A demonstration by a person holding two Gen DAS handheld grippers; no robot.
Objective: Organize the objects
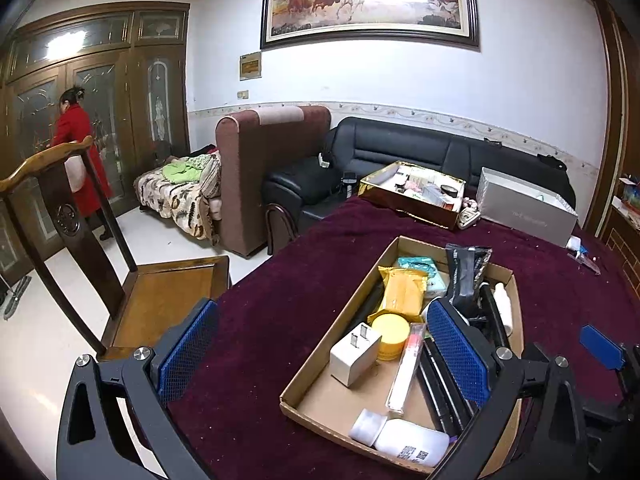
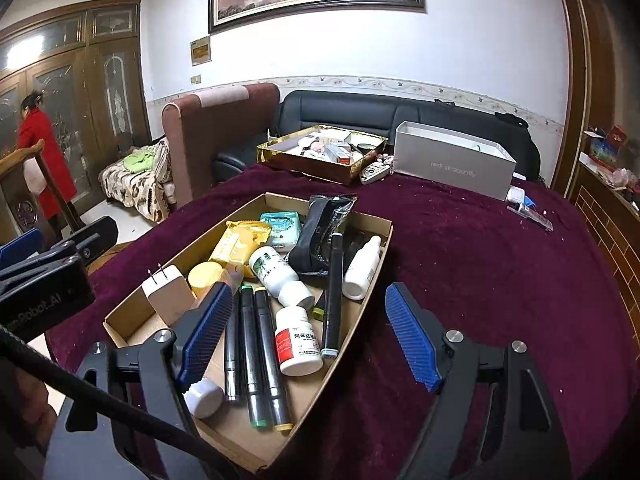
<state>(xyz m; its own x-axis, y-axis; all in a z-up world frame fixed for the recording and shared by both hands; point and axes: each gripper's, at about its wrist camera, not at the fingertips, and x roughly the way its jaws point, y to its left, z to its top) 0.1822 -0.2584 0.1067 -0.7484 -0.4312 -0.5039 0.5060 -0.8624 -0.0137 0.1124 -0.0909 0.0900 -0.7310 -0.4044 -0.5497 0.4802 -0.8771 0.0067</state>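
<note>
with both my left gripper (image 1: 320, 356) and right gripper (image 2: 308, 336) spread and empty above the cardboard tray (image 2: 372, 222), i risk nudging its loose pill bottle (image 2: 299, 344) onto the markers (image 2: 256, 356).

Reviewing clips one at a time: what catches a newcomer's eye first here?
The open cardboard tray crowded with bottles, markers and a white plug adapter, lying on the maroon tablecloth between both open grippers. Behind it, a gold box and a grey box sit at the table's far edge.
</note>
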